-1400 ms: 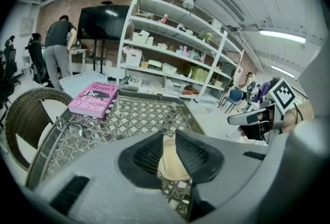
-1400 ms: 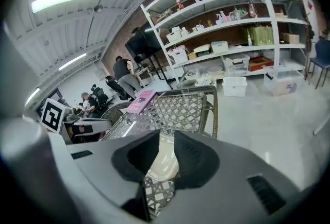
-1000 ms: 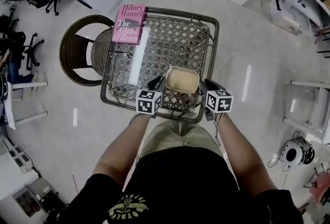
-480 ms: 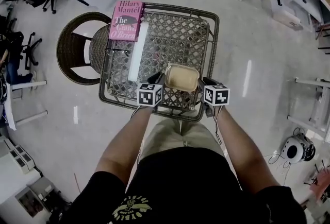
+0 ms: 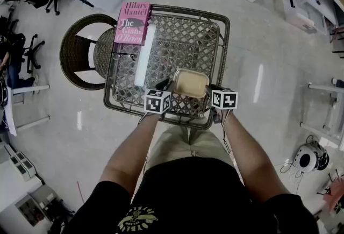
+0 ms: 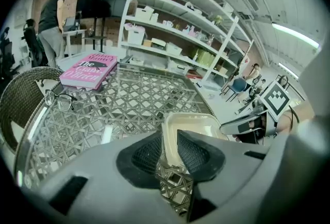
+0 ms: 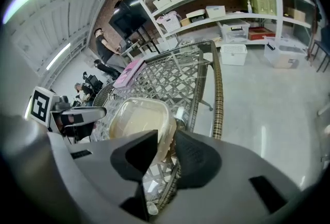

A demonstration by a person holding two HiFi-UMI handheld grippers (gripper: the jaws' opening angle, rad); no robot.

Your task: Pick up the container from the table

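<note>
**Left gripper and right gripper grip the container; the lift is next**

We have 2 holds on 1 tub. In the left gripper view the jaws are drawn together on the container's rim, with the thin pale wall pinched between them. In the right gripper view the jaws stand on either side of the opposite rim and look closed on it too, though the gap between them widens lower down.

The container is a shallow, translucent tub with rounded corners. It sits over the near edge of the table, toward our right-hand corner, between the 2 marker cubes. We cannot tell whether its base rests on the glass top or hangs just clear of it.

A pink book lies at the far left corner. A pair of glasses and a white strip lie to the left. All 3 are well apart from the tub, so nothing crowds the way up.

We judge the grasp made and the raising to be the step in hand. The next move calls for both grippers to rise together, level and at the same spacing. The rim looks thin and flexible, so pulling the grippers apart or tilting 1 side could buckle it or slip it from a jaw.
</note>
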